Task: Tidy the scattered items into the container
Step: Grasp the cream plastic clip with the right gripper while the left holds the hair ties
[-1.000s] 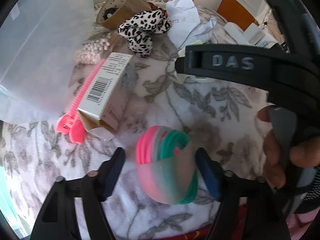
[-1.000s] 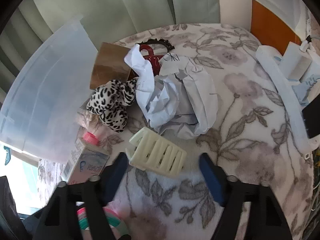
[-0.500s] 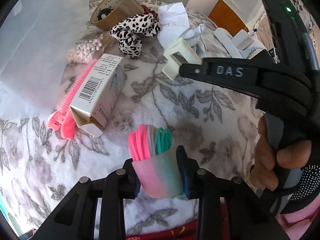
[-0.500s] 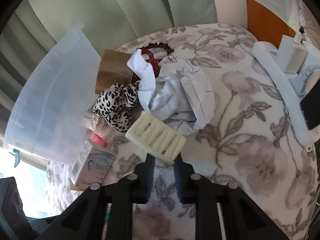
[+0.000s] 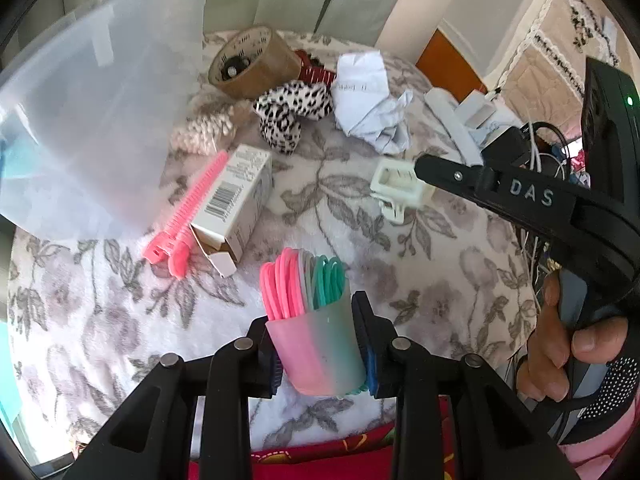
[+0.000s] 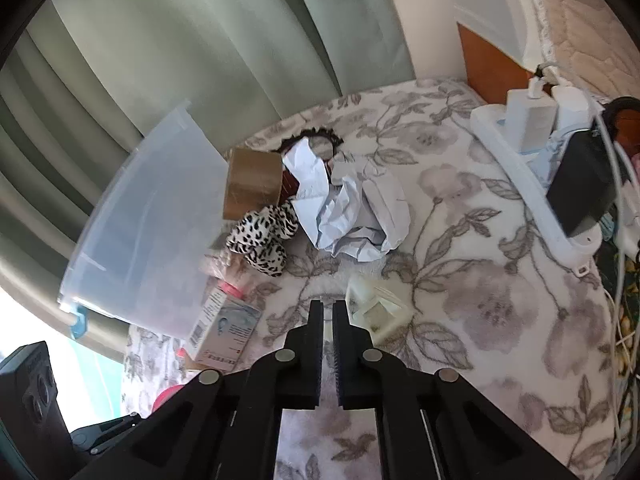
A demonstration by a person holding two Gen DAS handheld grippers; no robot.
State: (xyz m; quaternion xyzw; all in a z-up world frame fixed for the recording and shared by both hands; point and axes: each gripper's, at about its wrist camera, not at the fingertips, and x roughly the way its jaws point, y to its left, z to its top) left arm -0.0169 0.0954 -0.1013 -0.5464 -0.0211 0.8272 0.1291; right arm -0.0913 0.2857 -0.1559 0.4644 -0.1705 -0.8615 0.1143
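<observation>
Left jaws clenched on hair-tie tube (image 5: pixel 316 344), right jaws closed empty, cream clip (image 6: pixel 376 308) beside them, carton (image 5: pixel 236 204) nearby

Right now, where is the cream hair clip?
The cream hair clip lies on the floral blanket, below the crumpled paper, beside the right hand-held gripper, which is shut and empty.

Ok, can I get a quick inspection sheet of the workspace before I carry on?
Surface: floral fleece blanket, crowded.
Job's things: translucent plastic tub at the far left; cream plastic claw clip lying loose on the blanket.
Clutter: brown tape roll, leopard-print scrunchie, crumpled white paper, pink comb clip, white carton.
Grippers: left gripper shut on the pink-green cup of hair ties; right gripper shut on nothing, clip beside it.
Cables: white leads by a white power strip.
Surroundings: green curtains.
</observation>
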